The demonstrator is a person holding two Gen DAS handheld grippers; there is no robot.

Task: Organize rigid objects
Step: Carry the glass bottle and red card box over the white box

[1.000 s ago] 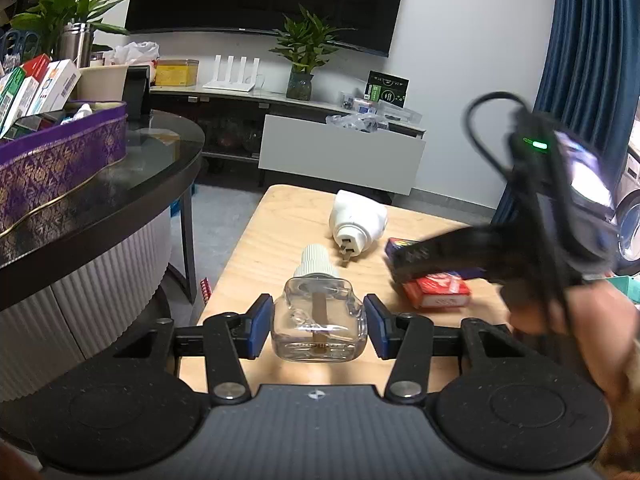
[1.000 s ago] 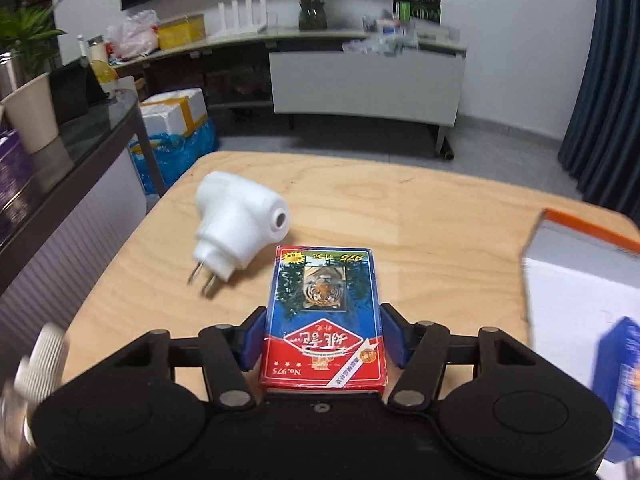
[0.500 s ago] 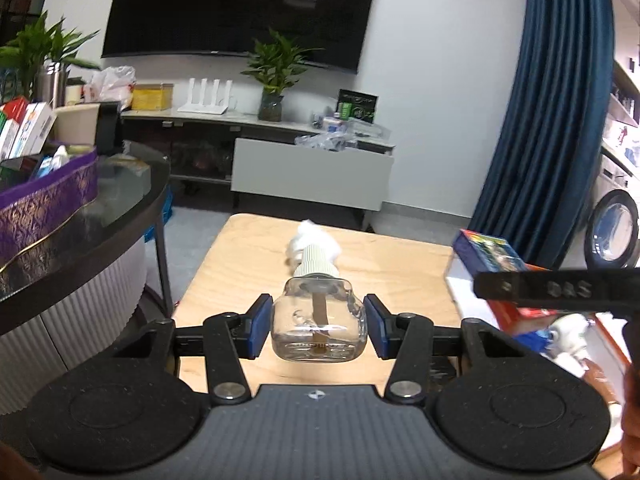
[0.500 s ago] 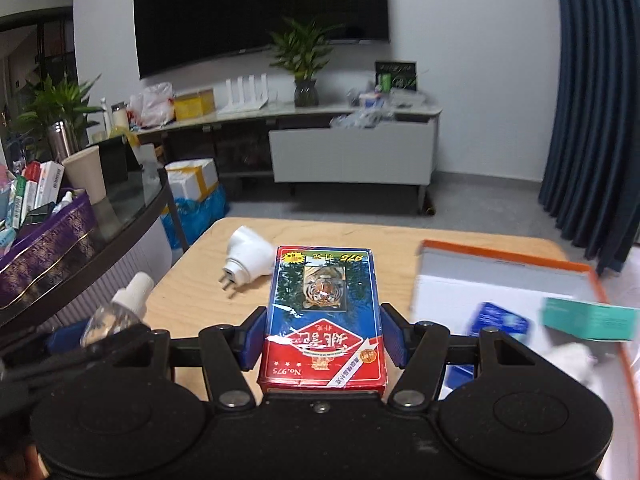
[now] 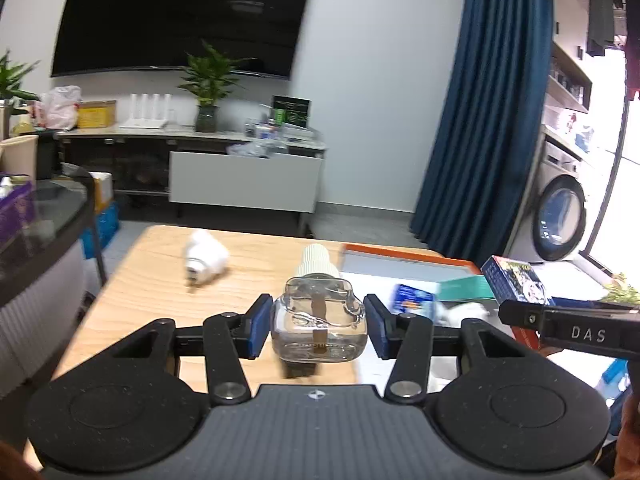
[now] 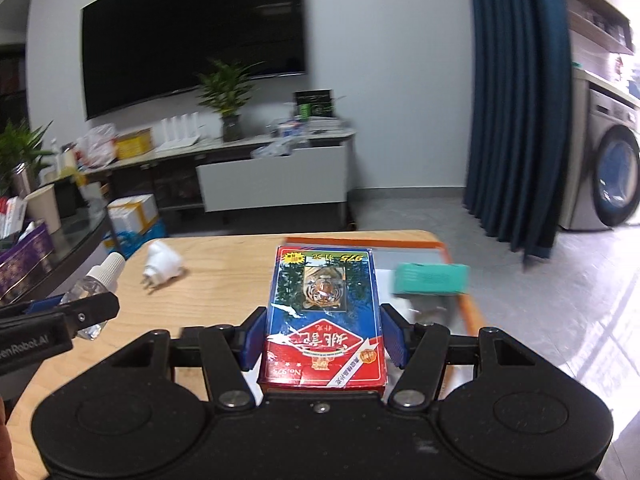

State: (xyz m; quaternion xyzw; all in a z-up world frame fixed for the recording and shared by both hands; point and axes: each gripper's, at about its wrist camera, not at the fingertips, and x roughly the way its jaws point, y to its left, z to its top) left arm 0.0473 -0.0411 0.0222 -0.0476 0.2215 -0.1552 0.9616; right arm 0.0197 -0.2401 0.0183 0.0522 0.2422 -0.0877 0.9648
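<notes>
blurred tray contents unreadable; left gripper clamps bottle, right gripper clamps card box.

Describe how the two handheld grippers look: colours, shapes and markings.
Both are matte black, with two round discs on the body, silver pivot screws and blue pads. The left gripper reads "enRobot.AI" on its side in the right view; the right gripper reads "DAS" in the left view.
</notes>
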